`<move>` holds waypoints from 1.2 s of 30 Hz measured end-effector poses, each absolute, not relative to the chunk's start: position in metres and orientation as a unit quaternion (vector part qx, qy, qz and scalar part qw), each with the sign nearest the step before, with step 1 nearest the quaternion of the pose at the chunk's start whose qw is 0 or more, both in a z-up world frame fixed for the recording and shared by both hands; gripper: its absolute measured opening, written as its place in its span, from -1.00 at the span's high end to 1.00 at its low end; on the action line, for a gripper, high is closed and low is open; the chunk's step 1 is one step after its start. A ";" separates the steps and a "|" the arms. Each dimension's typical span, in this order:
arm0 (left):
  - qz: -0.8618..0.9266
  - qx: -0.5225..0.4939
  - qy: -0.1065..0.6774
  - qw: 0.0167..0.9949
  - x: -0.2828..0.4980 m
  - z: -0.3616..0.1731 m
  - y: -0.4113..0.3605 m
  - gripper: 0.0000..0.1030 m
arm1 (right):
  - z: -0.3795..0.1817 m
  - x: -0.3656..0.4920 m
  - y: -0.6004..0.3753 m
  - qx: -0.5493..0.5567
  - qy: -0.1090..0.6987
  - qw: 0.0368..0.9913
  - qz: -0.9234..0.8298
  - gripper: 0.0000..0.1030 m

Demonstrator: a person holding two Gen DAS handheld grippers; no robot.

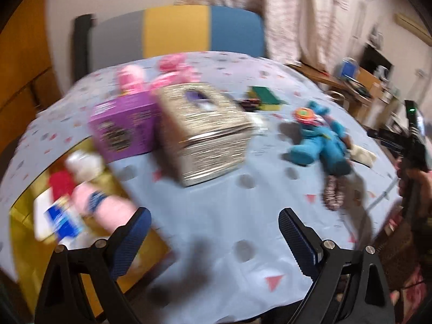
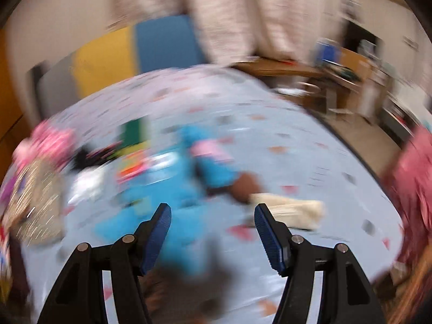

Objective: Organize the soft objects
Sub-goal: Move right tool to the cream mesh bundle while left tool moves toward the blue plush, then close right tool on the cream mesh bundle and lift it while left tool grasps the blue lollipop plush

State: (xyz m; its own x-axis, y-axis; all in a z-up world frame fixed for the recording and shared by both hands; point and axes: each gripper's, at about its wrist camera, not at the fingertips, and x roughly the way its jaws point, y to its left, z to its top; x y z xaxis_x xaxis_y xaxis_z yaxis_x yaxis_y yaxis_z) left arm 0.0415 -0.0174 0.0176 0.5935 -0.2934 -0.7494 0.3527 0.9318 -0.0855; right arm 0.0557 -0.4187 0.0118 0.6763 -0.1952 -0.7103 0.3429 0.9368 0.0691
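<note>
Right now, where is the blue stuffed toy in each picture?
Left wrist view: the blue stuffed toy lies right of middle, right of the striped box.
Right wrist view: blurred, the blue stuffed toy lies just left of middle.
Shared landmark: the green sponge behind the toy.

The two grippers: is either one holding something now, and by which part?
Nothing is held. The left gripper and the right gripper are both open, with only the bedsheet between their fingers.

Fuzzy blue plush toy (image 1: pixel 318 145), matt cotton bedsheet (image 1: pixel 216 216), glittery box (image 1: pixel 205 135)
</note>
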 end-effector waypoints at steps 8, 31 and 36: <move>-0.247 0.064 0.449 0.856 0.089 0.004 -0.104 -0.87 | 0.000 0.015 -0.514 0.270 0.309 0.874 -0.260 -0.26; -0.311 -0.011 0.524 0.792 0.218 -0.040 -0.280 -1.00 | -0.020 0.001 -0.544 0.394 0.303 0.833 -0.241 -0.26; -0.297 -0.021 0.541 0.786 0.248 -0.053 -0.307 -1.00 | -0.023 0.004 -0.543 0.400 0.311 0.830 -0.233 -0.26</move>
State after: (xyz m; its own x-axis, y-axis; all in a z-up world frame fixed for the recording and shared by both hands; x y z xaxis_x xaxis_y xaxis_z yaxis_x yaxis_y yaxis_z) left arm 0.2481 -0.3068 -0.0531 0.2373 -0.4899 -0.8388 0.4453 0.8223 -0.3543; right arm 0.0043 -0.5434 -0.0229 0.6981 -0.1389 -0.7024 0.6360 0.5710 0.5191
